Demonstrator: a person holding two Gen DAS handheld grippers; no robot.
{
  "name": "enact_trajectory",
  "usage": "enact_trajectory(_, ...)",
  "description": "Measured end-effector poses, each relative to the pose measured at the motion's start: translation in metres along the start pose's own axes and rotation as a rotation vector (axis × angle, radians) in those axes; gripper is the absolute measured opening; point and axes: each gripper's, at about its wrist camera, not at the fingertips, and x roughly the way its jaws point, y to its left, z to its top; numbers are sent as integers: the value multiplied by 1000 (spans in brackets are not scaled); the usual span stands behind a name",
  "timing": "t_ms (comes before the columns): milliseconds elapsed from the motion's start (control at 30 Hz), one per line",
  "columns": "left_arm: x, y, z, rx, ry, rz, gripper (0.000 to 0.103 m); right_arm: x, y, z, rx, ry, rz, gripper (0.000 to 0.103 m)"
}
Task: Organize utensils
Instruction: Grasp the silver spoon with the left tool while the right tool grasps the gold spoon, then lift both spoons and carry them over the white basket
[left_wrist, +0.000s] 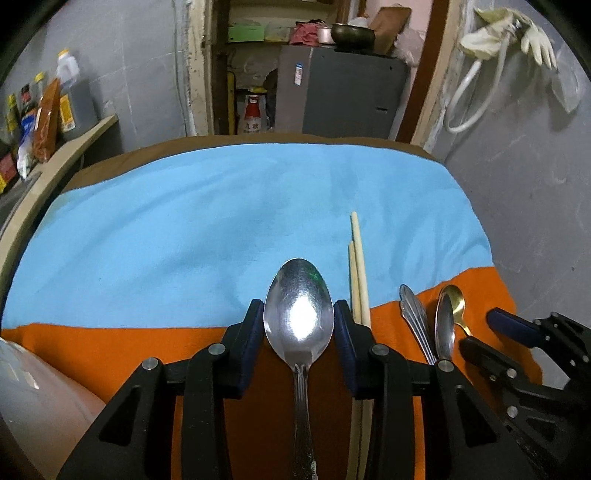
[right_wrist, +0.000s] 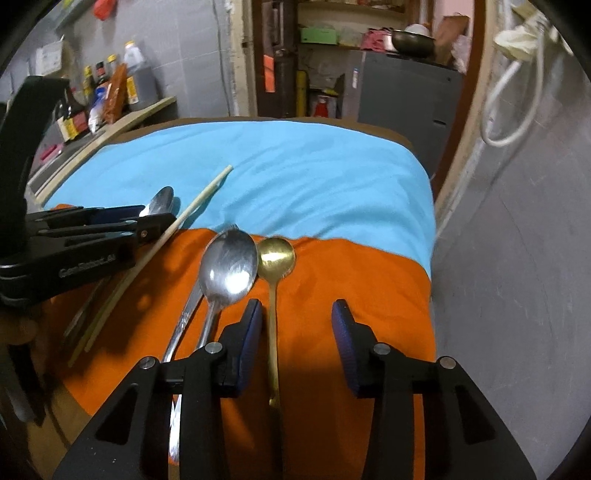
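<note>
A large silver spoon (left_wrist: 299, 314) sits bowl-up between the pads of my left gripper (left_wrist: 299, 325), which is shut on its bowl; the handle runs back under the gripper. Two wooden chopsticks (left_wrist: 357, 266) lie just right of it. Further right a fork (left_wrist: 412, 310), a second silver spoon (left_wrist: 444, 328) and a gold spoon (left_wrist: 456, 301) lie close together on the orange cloth (left_wrist: 110, 350). In the right wrist view my right gripper (right_wrist: 297, 317) stands open low over the orange cloth (right_wrist: 351, 280). The gold spoon's (right_wrist: 276, 256) handle passes between its fingers close to the left one, untouched. The silver spoon (right_wrist: 229, 269) lies over the fork, left of that finger.
A blue cloth (left_wrist: 207, 221) covers the far half of the table. A shelf with bottles and packets (left_wrist: 44, 107) runs along the left. A grey wall (left_wrist: 535, 221) stands close on the right. A pale round container (left_wrist: 33, 398) sits at the near left.
</note>
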Motion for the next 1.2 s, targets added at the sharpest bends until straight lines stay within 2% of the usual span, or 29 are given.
enact_trajectory(167,-2,9,6,-54,-6,-24,33,6,0,6,-4,3,46,40)
enact_trajectory(333,5,-7,13,46,17,29,39,10,5,12,-14,8,77,46)
enact_trajectory(467,5,-6,11,38,11,23,37,17,9,21,-30,12,60,45)
enact_trajectory(533,4,-2,10,17,7,18,32,21,8,24,-32,8,47,42)
enact_trajectory(700,1,0,9,3,-1,-2,32,25,12,29,-41,12,35,31)
enact_trajectory(733,1,1,9,-4,-3,-16,32,25,14,29,-49,10,35,27)
enact_trajectory(833,-6,10,9,-47,-28,-91,32,23,8,28,-32,-4,61,26)
enact_trajectory(900,-17,12,9,-55,-75,-115,32,14,2,26,0,-49,103,26)
enact_trajectory(1033,-47,5,3,-42,-197,-152,32,-18,-5,21,34,-199,138,26)
enact_trajectory(1200,-75,-9,-10,5,-323,-168,32,-48,1,9,29,-351,133,26)
